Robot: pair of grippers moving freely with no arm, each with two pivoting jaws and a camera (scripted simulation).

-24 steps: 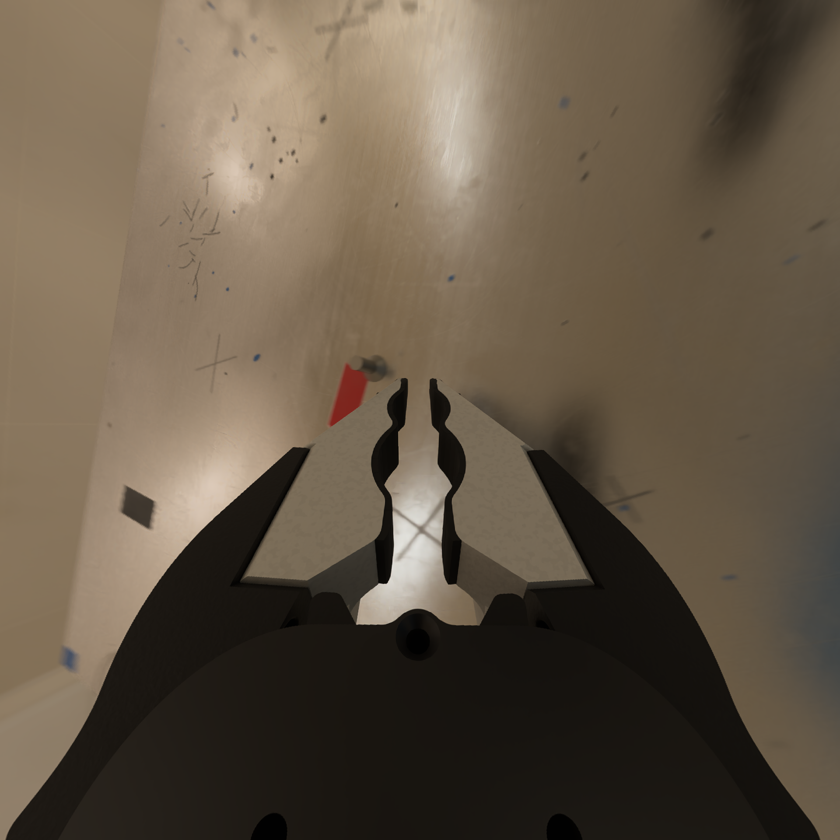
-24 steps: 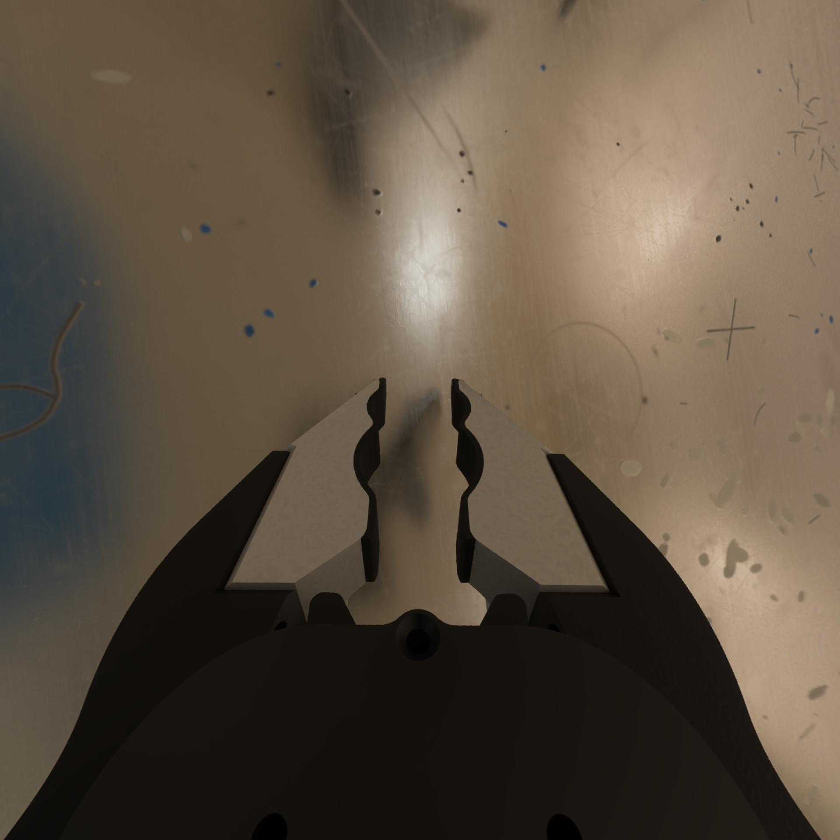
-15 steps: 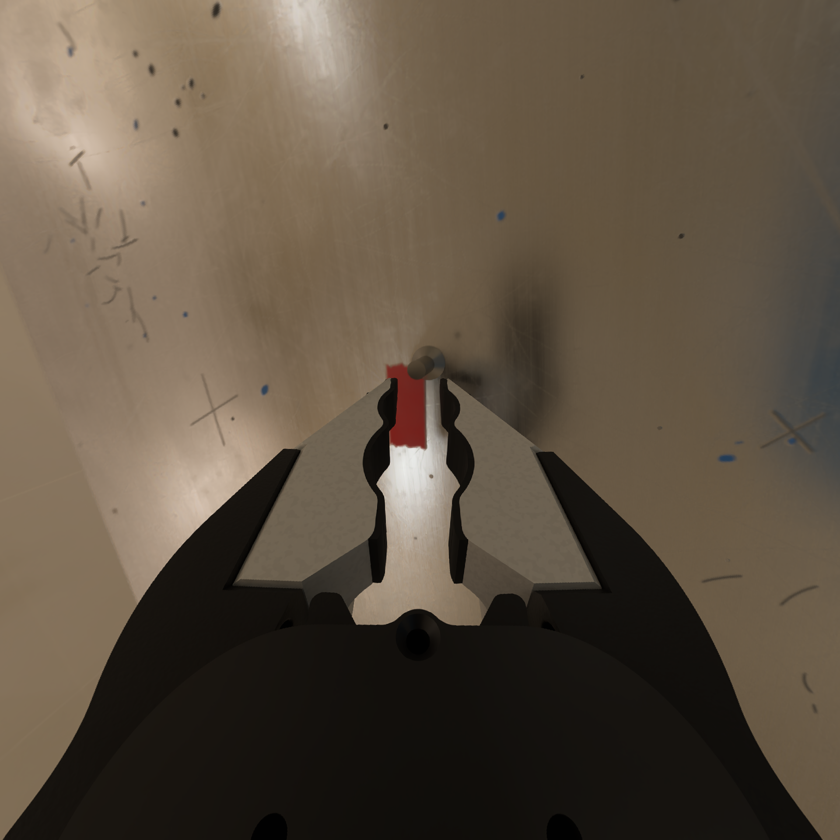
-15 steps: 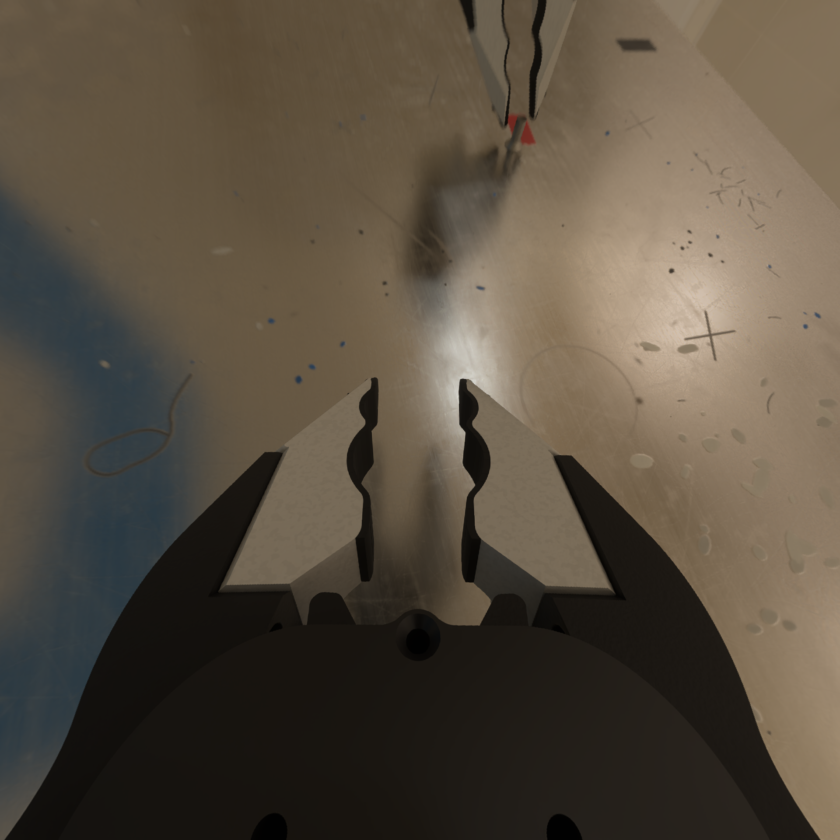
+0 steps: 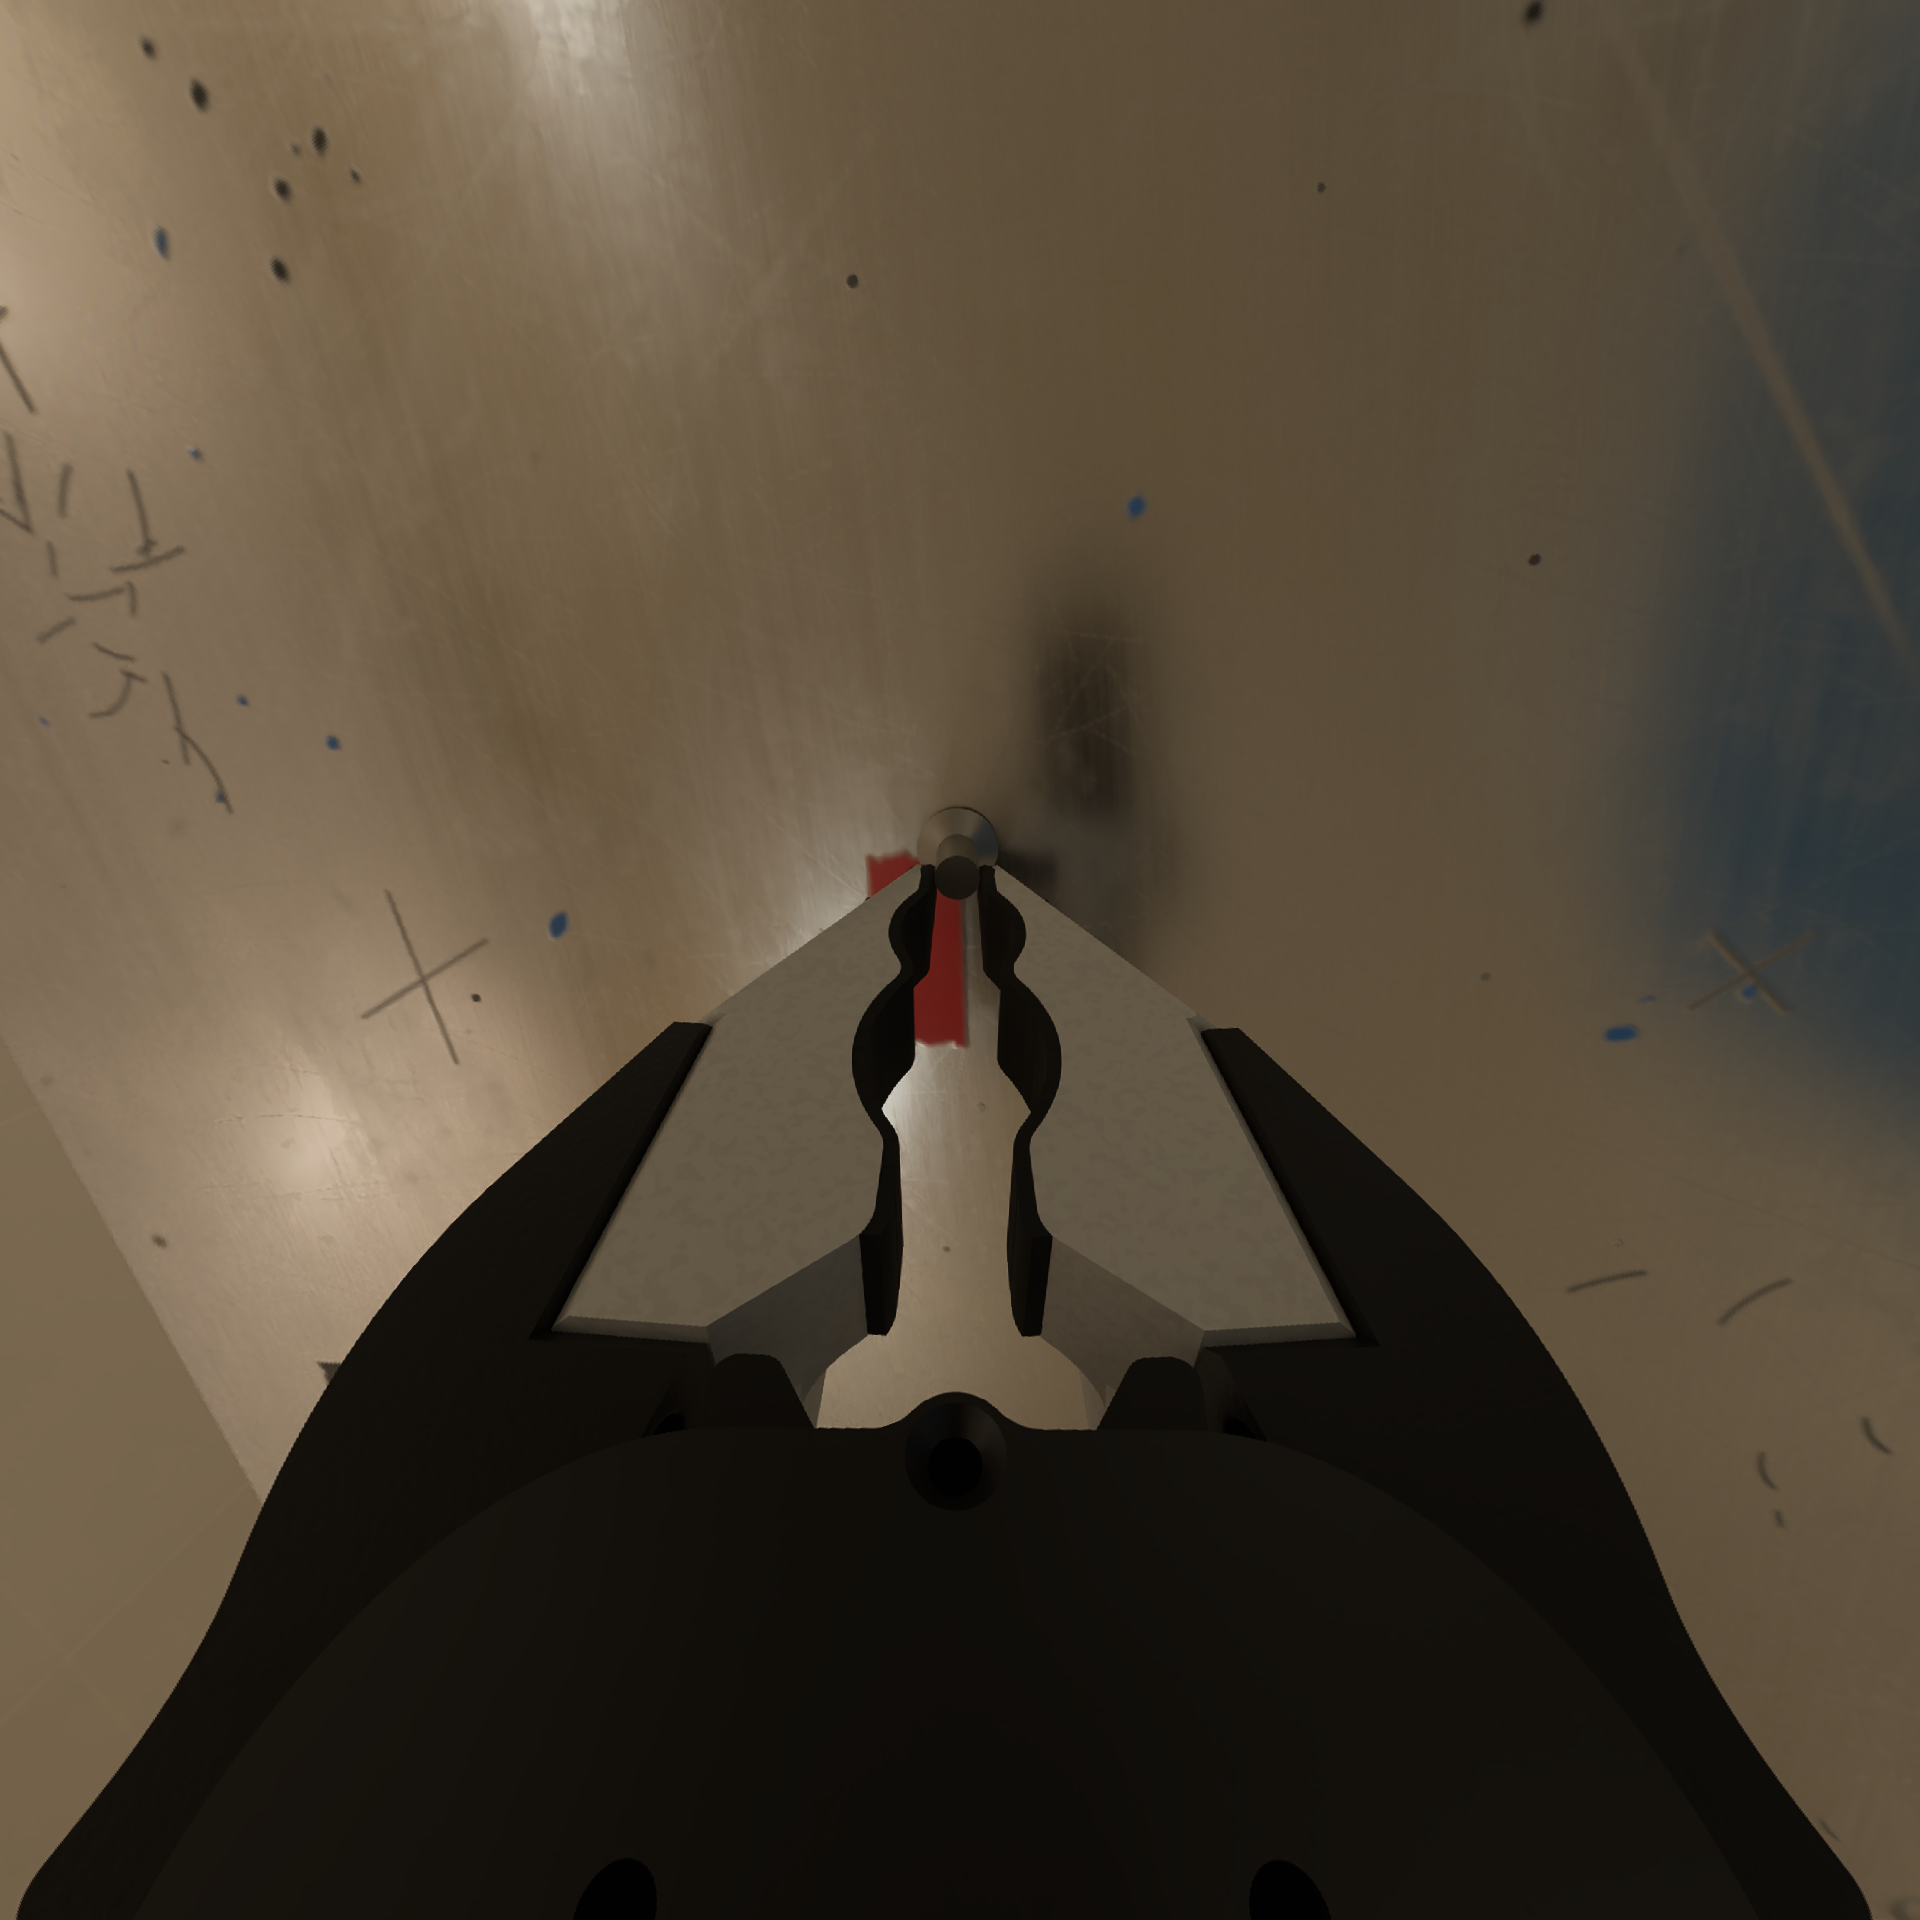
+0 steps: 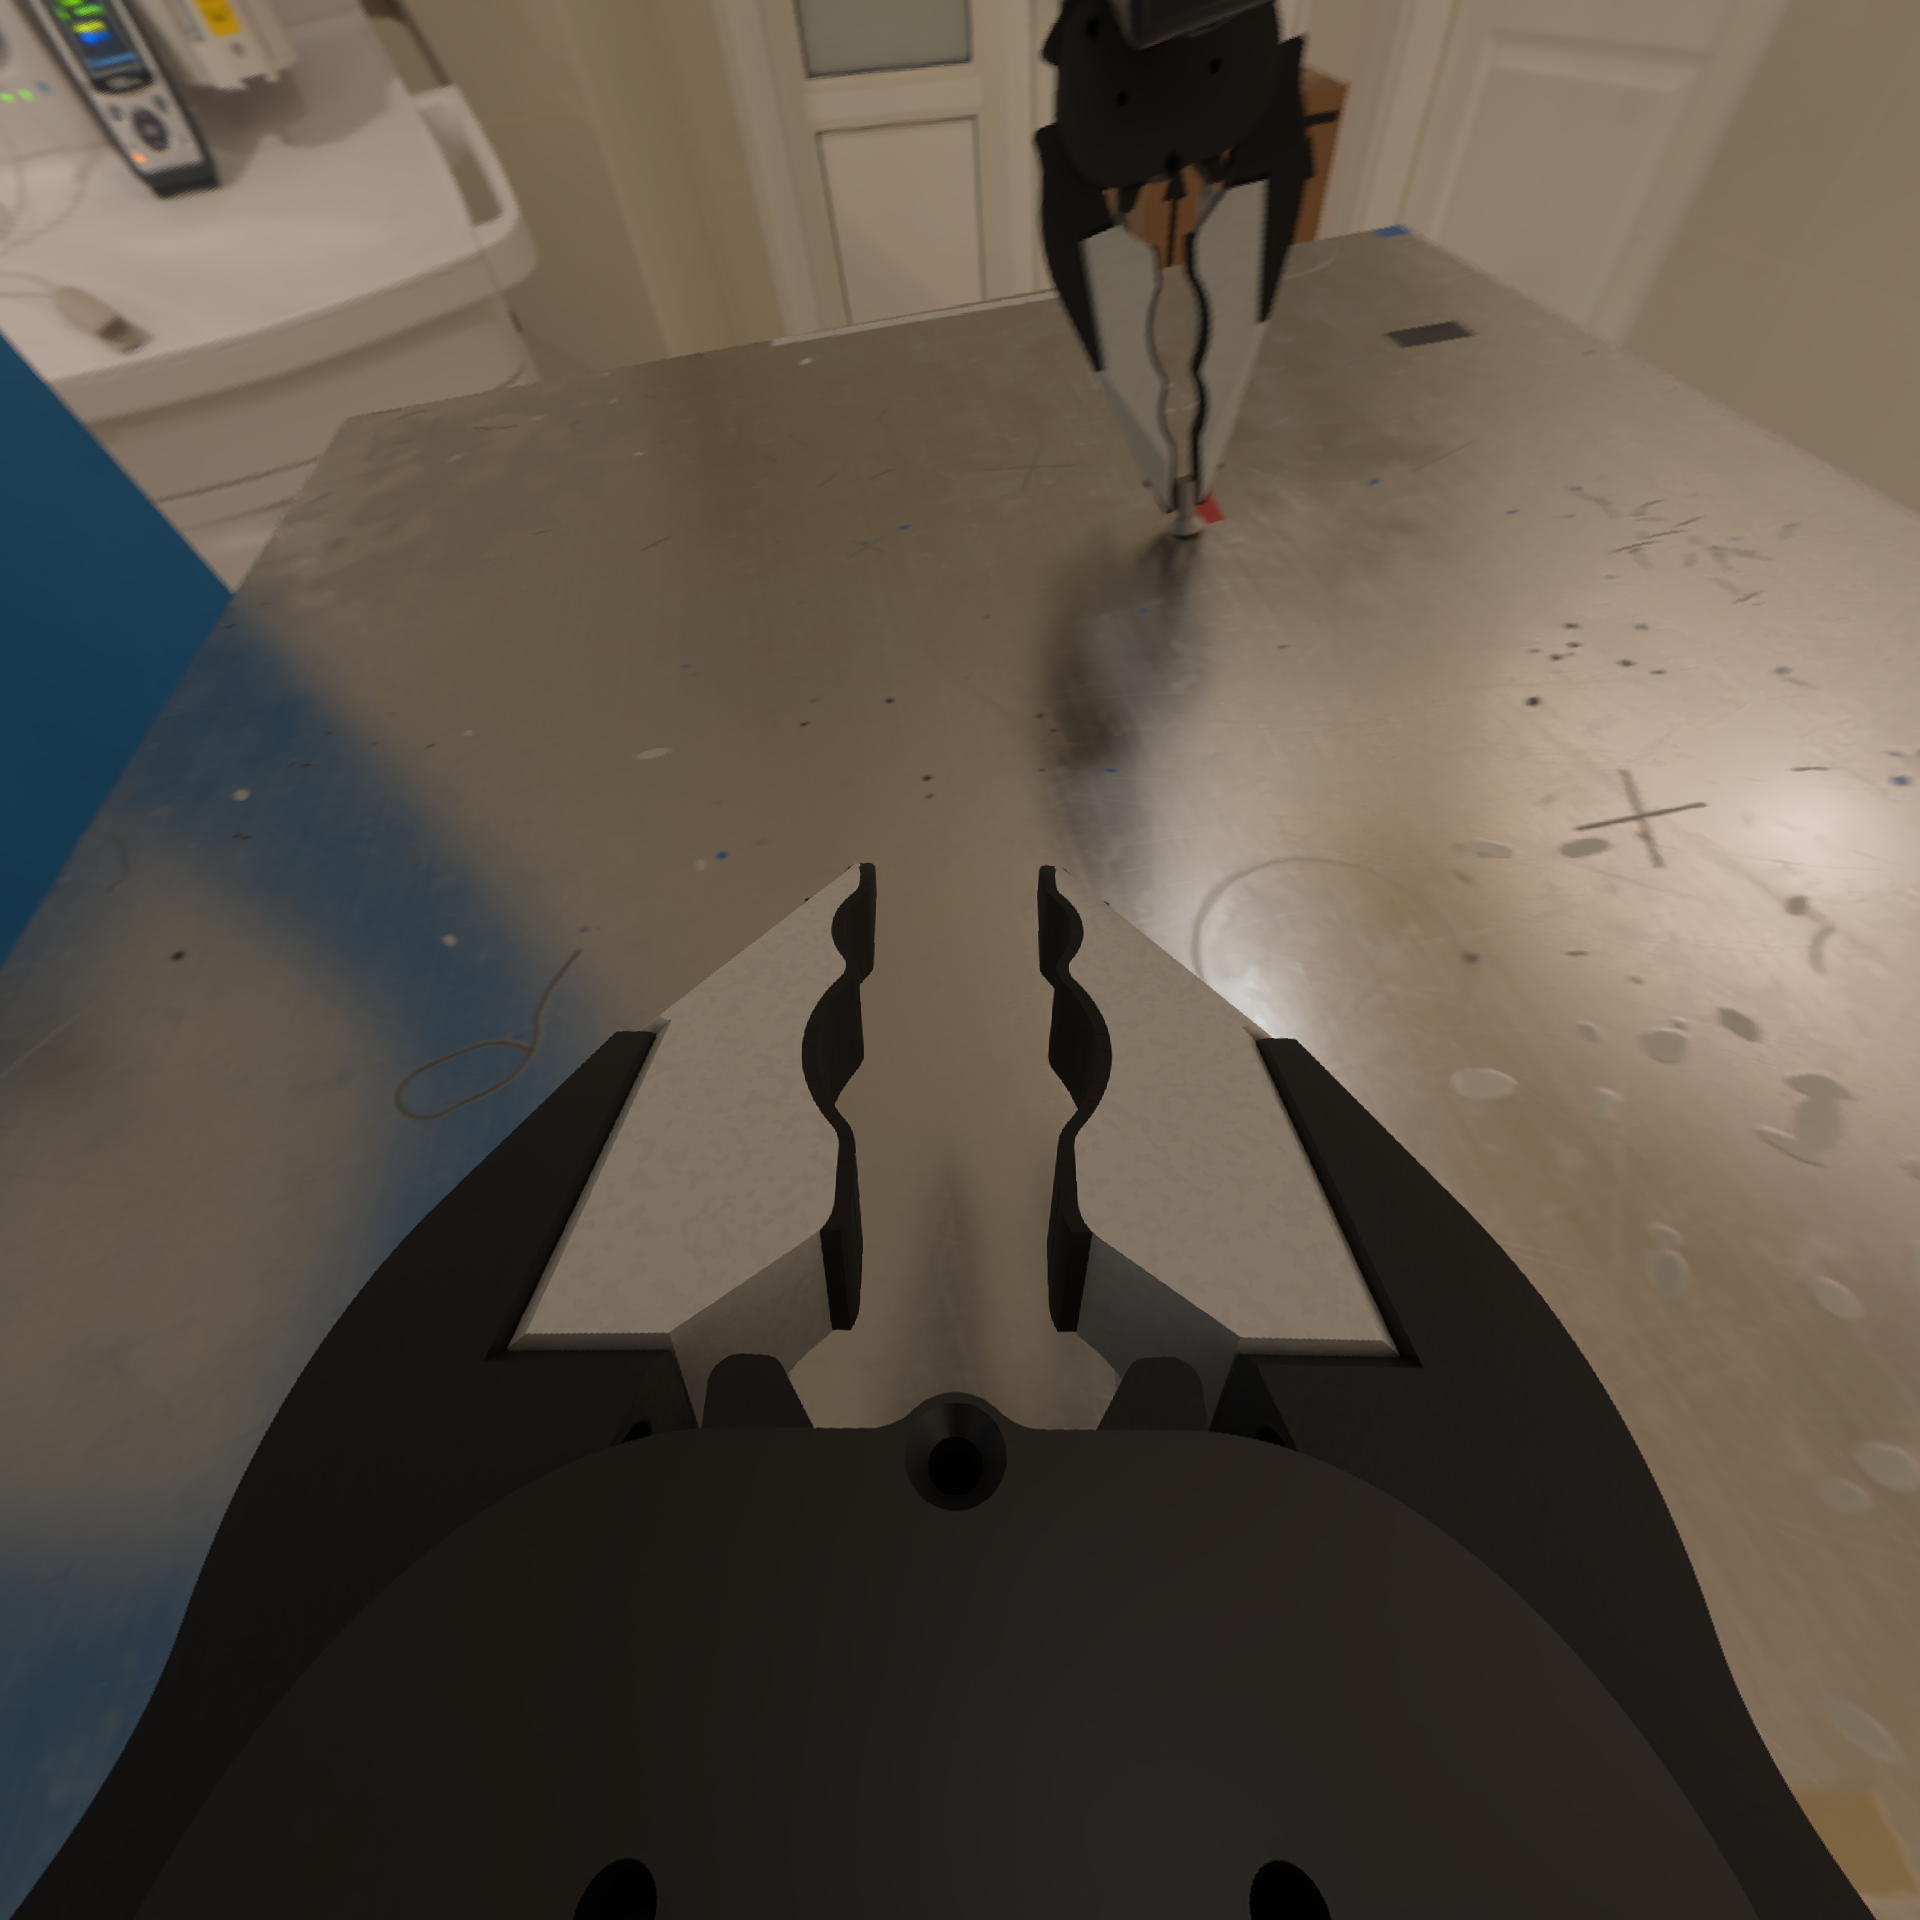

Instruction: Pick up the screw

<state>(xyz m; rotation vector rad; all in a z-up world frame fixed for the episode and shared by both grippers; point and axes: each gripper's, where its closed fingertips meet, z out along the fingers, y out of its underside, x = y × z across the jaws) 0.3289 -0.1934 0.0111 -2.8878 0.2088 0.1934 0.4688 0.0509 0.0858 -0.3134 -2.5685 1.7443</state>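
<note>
A small grey metal screw (image 5: 956,854) stands head-down at the tips of my left gripper (image 5: 954,881), whose fingers are shut on its shank. The head is at or just above the metal table (image 5: 623,520). In the right wrist view the left gripper (image 6: 1184,480) points steeply down at the table's far side with the screw (image 6: 1184,514) in its tips. My right gripper (image 6: 956,875) is open and empty, well short of the screw, over the table's near middle.
A red tape patch (image 5: 940,987) lies on the table under the left fingers, and also shows in the right wrist view (image 6: 1208,509). A small dark square (image 6: 1429,334) sits near the far right edge. A white cart with devices (image 6: 260,229) stands beyond the far left corner. A blue panel (image 6: 73,582) is at the left.
The left gripper has moved in over the screw and closed on its shank. The right gripper has tilted up and back, so its view now takes in the whole table and room.
</note>
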